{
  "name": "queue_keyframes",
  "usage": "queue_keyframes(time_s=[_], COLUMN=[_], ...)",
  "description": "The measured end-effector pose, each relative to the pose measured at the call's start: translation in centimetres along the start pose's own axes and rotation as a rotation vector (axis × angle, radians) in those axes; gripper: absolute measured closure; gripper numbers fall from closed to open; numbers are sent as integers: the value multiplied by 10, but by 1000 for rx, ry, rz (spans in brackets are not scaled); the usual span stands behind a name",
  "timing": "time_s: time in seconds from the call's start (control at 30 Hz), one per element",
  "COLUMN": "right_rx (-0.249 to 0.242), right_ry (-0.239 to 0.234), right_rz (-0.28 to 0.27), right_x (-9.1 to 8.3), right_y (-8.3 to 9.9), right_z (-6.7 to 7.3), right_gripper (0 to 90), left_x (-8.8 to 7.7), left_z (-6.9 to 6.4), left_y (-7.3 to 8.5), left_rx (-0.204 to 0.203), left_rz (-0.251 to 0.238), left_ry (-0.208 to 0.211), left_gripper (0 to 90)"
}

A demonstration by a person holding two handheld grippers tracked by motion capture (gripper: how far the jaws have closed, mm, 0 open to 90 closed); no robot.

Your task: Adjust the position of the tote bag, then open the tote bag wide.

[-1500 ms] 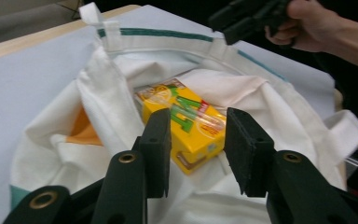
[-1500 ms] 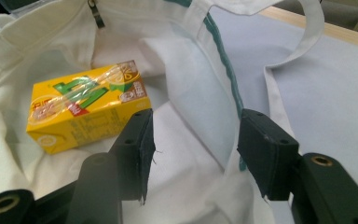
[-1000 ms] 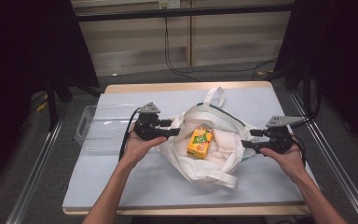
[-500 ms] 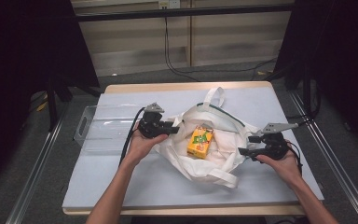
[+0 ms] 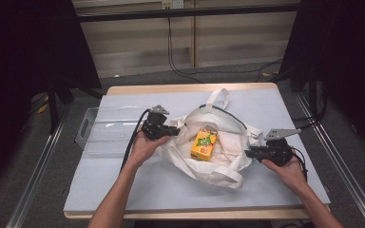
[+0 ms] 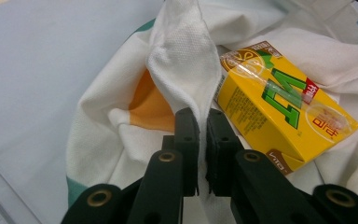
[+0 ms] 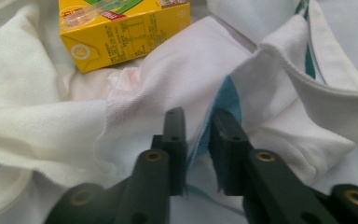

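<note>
Grey padded surface: white cloth tote bag carrying a yellow juice carton.
Left hand-held gripper and right hand-held gripper, jaws just closing, each pinch the bag's fabric rim.

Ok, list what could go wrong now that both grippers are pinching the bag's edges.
1. The left gripper pinches only a thin fold of the white tote bag; a pull could slip the cloth free.
2. The yellow drink carton lies loose on the open cloth, so lifting one side first may roll it out.
3. The right gripper has just closed on the teal-trimmed rim; its hold looks shallow and might let go.
</note>
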State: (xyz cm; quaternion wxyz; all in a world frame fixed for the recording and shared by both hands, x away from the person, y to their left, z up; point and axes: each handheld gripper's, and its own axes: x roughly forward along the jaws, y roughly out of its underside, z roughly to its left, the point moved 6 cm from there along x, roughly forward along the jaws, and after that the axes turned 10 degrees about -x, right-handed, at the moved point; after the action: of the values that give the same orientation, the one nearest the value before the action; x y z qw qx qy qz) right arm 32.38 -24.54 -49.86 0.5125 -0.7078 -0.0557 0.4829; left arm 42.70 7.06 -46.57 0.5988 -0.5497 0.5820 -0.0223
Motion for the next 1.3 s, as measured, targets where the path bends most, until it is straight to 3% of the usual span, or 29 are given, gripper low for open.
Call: queue_keyframes(time_s=[0.13,0.17,0.3,0.33,0.47,0.6,0.7,0.8,1.0,1.17,1.3], right_rx=[-15,-18,-5,-5,-10,-6,5,26,11,15,19], right_ry=[3,6,8,10,17,11,10,14,30,40,45], right_rz=[18,16,11,17,40,27,-8,-54,-102,-132,-154], right_x=[-3,-4,-12,-13,-10,-9,-12,-17,-25,-32,-37], right_y=[4,5,13,15,19,18,16,12,6,6,10], right_z=[3,3,2,2,3,3,2,2,8,17,25], right_gripper=[872,873,877,878,878,866,769,642,568,499,453], left_x=[1,0,-3,-3,0,0,-3,-7,-14,-31,-44], left_z=[3,6,8,9,10,8,7,5,2,-2,-7], left_y=[2,4,8,9,11,11,10,10,16,14,14], left_rx=[0,-23,-22,-19,-31,-30,-52,-40,-49,-53,-44], left_rz=[11,16,5,19,20,13,-21,-38,-66,-136,-186], left_ry=[-30,-22,-19,-34,-27,-15,7,2,5,8,2], left_gripper=[852,852,854,854,854,850,815,732,607,496,475])
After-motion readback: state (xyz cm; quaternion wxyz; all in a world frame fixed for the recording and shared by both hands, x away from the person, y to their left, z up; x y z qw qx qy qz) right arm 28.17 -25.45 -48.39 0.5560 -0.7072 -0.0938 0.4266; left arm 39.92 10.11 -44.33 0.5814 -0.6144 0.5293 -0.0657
